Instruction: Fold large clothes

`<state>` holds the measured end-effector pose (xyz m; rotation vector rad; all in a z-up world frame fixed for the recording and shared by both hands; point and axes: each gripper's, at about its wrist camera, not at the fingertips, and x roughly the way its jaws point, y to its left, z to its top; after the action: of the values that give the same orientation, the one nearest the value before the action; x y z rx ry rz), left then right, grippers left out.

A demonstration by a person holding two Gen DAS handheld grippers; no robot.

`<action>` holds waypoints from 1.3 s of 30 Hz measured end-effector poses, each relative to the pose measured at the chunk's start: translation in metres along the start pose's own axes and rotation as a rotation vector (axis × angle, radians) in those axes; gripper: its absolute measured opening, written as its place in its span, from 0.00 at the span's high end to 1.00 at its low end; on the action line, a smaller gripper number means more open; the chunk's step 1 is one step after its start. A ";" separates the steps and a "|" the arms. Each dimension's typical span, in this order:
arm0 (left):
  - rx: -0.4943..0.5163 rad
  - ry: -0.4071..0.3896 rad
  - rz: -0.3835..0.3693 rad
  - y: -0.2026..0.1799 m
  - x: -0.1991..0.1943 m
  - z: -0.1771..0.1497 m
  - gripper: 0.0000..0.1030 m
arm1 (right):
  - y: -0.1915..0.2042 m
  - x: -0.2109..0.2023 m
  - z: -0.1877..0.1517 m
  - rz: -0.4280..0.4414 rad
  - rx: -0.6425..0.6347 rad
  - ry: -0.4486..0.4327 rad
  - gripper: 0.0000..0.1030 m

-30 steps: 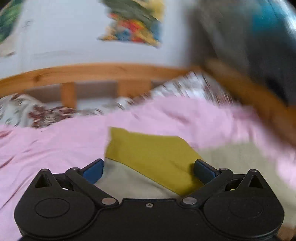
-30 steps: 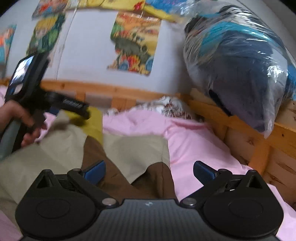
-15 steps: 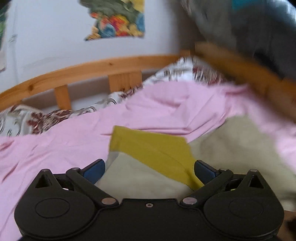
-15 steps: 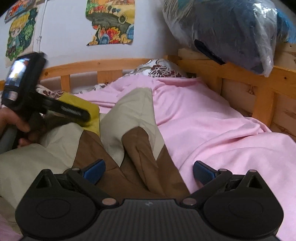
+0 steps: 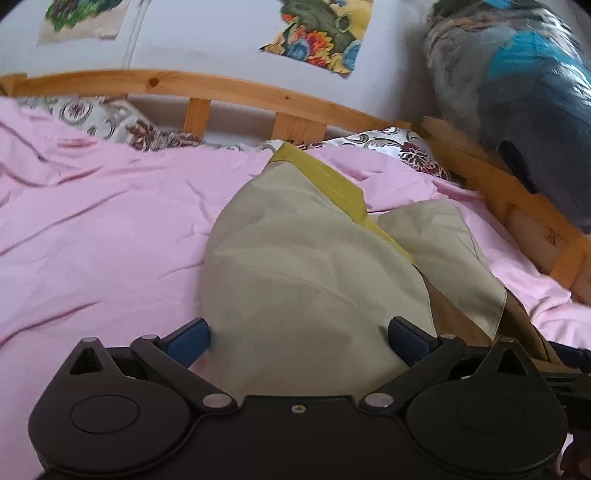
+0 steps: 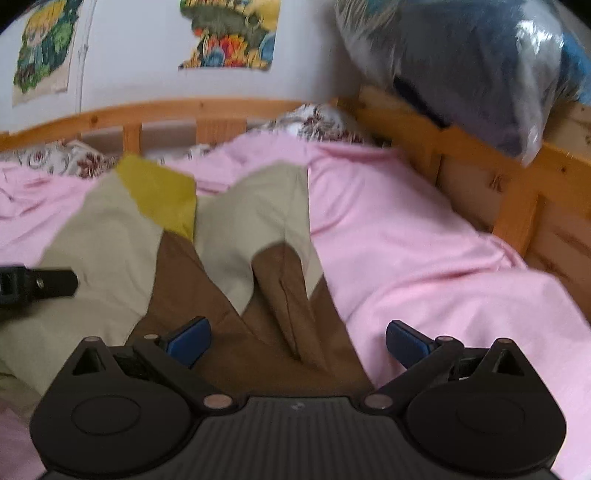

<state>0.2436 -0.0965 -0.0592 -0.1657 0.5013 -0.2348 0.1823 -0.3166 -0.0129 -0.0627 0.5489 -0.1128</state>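
A large garment in beige, brown and mustard yellow (image 5: 310, 273) lies crumpled on the pink bedsheet (image 5: 110, 229). In the right wrist view its beige panels (image 6: 255, 221), brown part (image 6: 280, 306) and yellow band (image 6: 159, 192) spread ahead. My left gripper (image 5: 299, 339) is open, its jaws low over the near beige fabric, holding nothing. My right gripper (image 6: 297, 338) is open over the brown part, empty. The left gripper's tip (image 6: 40, 284) shows at the left edge of the right wrist view.
A wooden bed rail (image 5: 229, 88) runs along the back and the right side (image 6: 480, 147). Floral pillows (image 5: 110, 118) lie against it. A plastic-wrapped bundle (image 6: 472, 70) sits on the right rail. Posters hang on the wall (image 6: 229, 33).
My left gripper has pulled back and down from the yellow band, and the garment now lies further ahead of it. My right gripper has shifted a little closer over the brown part.
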 end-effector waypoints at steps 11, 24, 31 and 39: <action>-0.082 0.014 -0.112 0.025 -0.014 0.013 0.01 | -0.011 -0.002 0.011 0.107 0.036 -0.109 0.00; -0.446 0.268 -0.363 0.092 0.025 0.016 0.01 | -0.034 0.032 0.022 0.291 0.153 -0.053 0.06; -0.481 0.404 -0.432 0.092 0.062 0.016 0.01 | -0.038 0.037 0.022 0.354 0.204 0.000 0.18; -0.384 0.446 -0.409 0.076 0.073 0.025 0.01 | -0.031 0.036 0.020 0.339 0.205 0.012 0.18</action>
<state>0.3317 -0.0398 -0.0868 -0.6015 0.9550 -0.5815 0.2203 -0.3512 -0.0120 0.2303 0.5502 0.1617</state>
